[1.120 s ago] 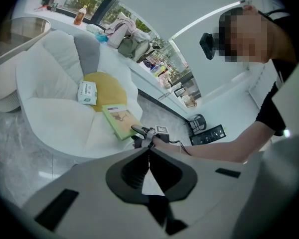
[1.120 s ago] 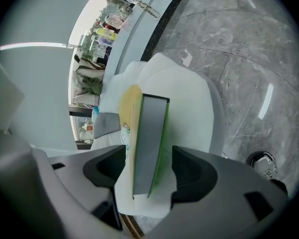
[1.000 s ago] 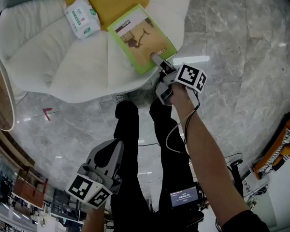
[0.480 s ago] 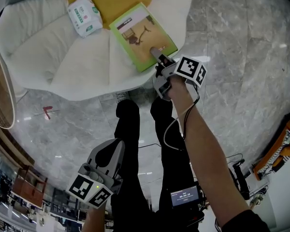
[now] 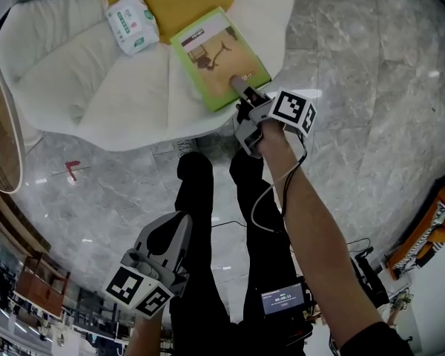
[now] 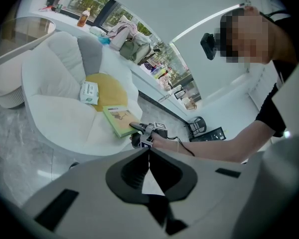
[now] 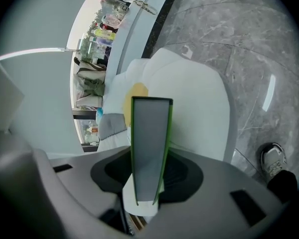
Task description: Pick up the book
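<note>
Right gripper view: green book (image 7: 150, 128) stands edge-on between the right gripper (image 7: 149, 156) jaws, which have just been closing and now pinch its corner. Book lies at front edge of white armchair seat (image 5: 96, 95). Left gripper (image 6: 148, 156) idle, jaws together. Advice: firm the pinch before lifting, since a corner hold may let it sag.

Print on the book (image 5: 219, 56) cover and the tissue pack (image 5: 132, 22) is too small to read.
</note>
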